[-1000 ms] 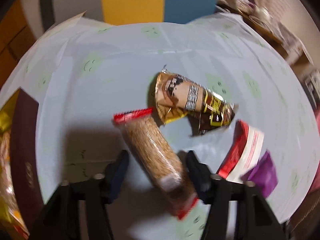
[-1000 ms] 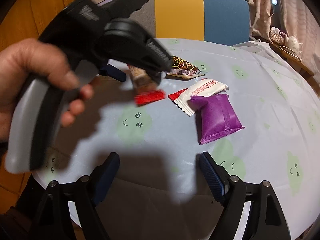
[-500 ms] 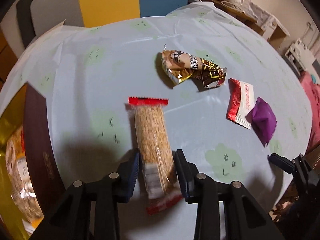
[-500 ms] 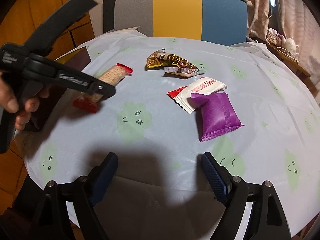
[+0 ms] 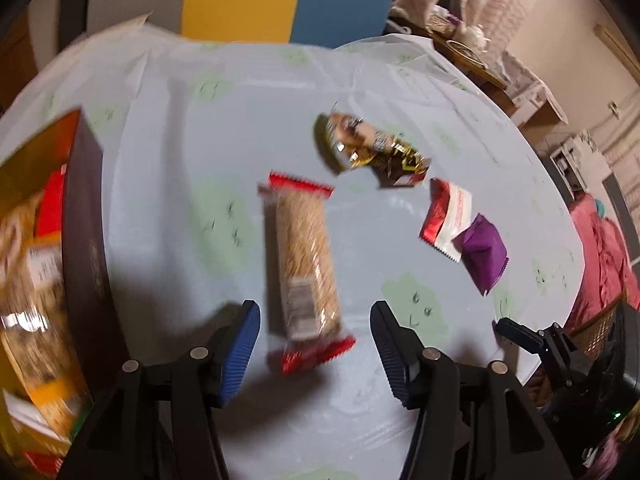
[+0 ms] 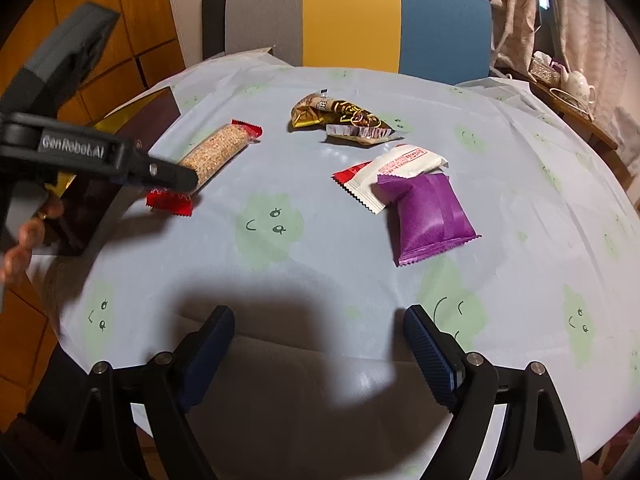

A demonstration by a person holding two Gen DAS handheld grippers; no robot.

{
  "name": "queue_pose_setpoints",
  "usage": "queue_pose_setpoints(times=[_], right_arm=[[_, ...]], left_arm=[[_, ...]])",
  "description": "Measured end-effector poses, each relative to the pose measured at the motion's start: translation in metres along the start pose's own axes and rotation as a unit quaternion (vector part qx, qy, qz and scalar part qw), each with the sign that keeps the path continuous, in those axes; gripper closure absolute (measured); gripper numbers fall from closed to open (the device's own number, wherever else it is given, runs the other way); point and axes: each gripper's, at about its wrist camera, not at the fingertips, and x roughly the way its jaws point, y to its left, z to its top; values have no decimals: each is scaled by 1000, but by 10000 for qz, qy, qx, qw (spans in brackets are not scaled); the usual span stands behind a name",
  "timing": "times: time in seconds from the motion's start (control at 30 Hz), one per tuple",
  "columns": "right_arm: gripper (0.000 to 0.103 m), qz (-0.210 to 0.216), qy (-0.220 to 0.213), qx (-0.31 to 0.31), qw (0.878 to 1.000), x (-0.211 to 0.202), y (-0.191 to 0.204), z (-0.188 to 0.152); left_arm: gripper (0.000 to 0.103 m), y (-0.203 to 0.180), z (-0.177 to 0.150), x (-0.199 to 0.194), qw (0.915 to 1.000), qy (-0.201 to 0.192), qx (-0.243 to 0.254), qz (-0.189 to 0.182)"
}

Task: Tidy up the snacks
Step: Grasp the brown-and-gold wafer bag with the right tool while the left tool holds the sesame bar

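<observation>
Scene: a round table (image 6: 320, 280) under a pale blue cloth printed with green smiling faces, with a grey, yellow and blue chair (image 6: 352, 20) behind it.

What changed: the left gripper (image 5: 315, 344) has just let its jaws spread. Half a second ago they were clamped on the near end of the long cracker pack (image 5: 306, 268); now both blue pads stand clear of it on either side.

Cracker pack: a clear wrapper with red crimped ends. It seems to lie on the cloth, just beside the dark box (image 5: 86, 240) at the table's left edge. It is outside the box, not in it.

Dark box: open, with yellow and orange packets showing inside, too blurred to tell apart.

Right gripper (image 6: 318, 344): jaws wide apart and empty, hanging over the near edge of the table.

Other snacks: a brown and gold pair of wrappers (image 6: 340, 120) lies toward the far side; a white and red packet (image 6: 384, 172) is partly covered by a purple packet (image 6: 426, 216) on the right. None is touched.

Meaning for the task: this looks like a release, so the cracker pack seems moved next to the box. The three other items probably remain to be sorted.
</observation>
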Motion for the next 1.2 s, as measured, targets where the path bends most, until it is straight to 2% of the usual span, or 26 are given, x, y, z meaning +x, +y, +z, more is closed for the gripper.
queue_pose_setpoints(times=[0.1,0.2,0.23,0.3,0.33,0.43,0.63,0.73,0.8,0.9,0.93,0.97,1.0,1.03,1.2], right_arm=[[16,145,84,184,9997,-5,-8,4],[16,121,-105,453,9988,-18,-23,14],[16,114,-156,527,9984,-22,-30,18],[17,91,-260,645,9975,-28,-42,30],[18,83,-297,683,9972,-29,-47,37],[25,166,-308,650,9973,-24,-57,65],[25,224,-97,-353,9991,22,-40,136],[21,278,393,-1132,9924,63,-21,172],[20,83,636,-1539,9860,86,-13,185],[21,209,1099,-1825,9768,121,-4,196],[34,235,1167,-1815,9762,126,-3,197],[38,322,1273,-1757,9756,133,-2,196],[48,408,1238,-1647,9777,134,-2,195],[53,532,1168,-1516,9801,131,-1,194],[58,481,1084,-1191,9858,116,1,177]], left_arm=[[44,-10,9,9,9994,-8,226,242],[47,-10,9,24,9994,92,137,318],[49,-9,6,24,9993,7,116,346],[69,-8,1,23,9981,-175,211,548],[72,-5,-1,22,9979,-257,184,567],[72,7,-8,17,9987,-422,7,290],[72,5,-22,14,9964,-674,215,469],[72,6,-22,15,9966,-687,188,425],[72,10,-24,14,9968,-696,112,365],[72,11,-27,11,9964,-746,97,381],[72,10,-27,11,9962,-761,115,415],[72,9,-28,11,9960,-779,111,430],[72,8,-29,11,9957,-806,98,445],[72,7,-29,11,9954,-830,90,460],[72,4,-32,9,9949,-884,15,479]])
